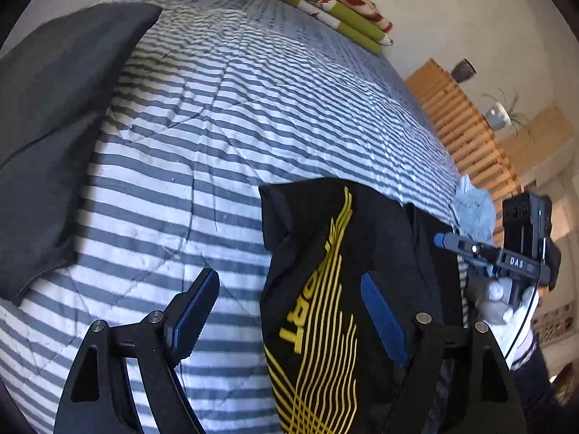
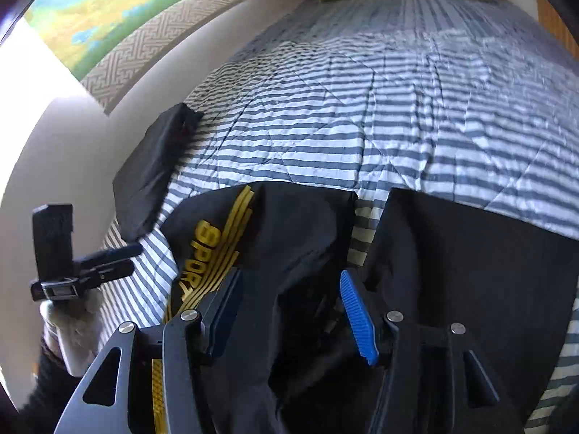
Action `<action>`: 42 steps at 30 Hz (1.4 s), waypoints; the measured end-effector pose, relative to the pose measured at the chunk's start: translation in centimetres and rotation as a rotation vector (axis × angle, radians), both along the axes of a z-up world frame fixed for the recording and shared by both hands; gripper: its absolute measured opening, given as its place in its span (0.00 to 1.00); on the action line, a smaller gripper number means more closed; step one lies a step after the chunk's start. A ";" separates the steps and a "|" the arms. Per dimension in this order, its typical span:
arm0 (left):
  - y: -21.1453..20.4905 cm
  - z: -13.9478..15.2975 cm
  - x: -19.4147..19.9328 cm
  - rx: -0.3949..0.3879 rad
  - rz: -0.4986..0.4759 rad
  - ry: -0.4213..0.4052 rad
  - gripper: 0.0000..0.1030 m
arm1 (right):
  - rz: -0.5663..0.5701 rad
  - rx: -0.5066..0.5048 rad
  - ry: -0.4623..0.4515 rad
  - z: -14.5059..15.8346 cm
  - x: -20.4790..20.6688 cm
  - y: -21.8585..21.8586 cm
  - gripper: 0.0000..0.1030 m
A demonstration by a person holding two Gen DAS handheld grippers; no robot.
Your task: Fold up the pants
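Black pants [image 1: 380, 238] with yellow stripes and a yellow "SPORT" print lie on the striped bedspread [image 1: 217, 126] near its front edge. In the right wrist view the pants [image 2: 470, 260] show two leg parts with a strip of bedspread between them. My left gripper [image 1: 289, 278] is open above the pants' left edge, one finger over the bedspread and the other over the print. My right gripper [image 2: 289, 275] is open over the dark fabric, holding nothing. Each gripper also shows in the other view: the right gripper [image 1: 470, 249] and the left gripper [image 2: 119, 260], both in gloved hands.
A dark grey pillow [image 1: 54, 108] lies at the bed's left side by the wall [image 2: 54, 144]. Folded green and red bedding [image 1: 325, 0] sits at the far end. A wooden slatted frame [image 1: 463, 126], plant pots [image 1: 499, 115] and a pale blue fluffy item [image 1: 474, 206] are to the right.
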State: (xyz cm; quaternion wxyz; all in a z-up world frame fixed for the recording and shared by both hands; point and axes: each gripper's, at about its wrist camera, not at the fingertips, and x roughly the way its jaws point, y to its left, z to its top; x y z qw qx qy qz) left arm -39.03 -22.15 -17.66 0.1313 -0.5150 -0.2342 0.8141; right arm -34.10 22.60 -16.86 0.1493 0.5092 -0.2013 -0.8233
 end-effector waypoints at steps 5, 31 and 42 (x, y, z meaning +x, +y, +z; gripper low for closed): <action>-0.4 -3.4 -5.5 0.114 0.065 -0.111 0.74 | -0.102 -0.036 -0.128 -2.2 -5.1 0.6 0.51; 3.7 -3.1 0.5 0.069 -0.186 -0.136 0.71 | 0.062 -0.067 -0.135 -2.9 0.0 1.1 0.40; 10.2 -4.1 4.4 -0.180 -0.366 -0.102 0.09 | 0.204 -0.106 -0.112 -0.9 -0.2 0.3 0.44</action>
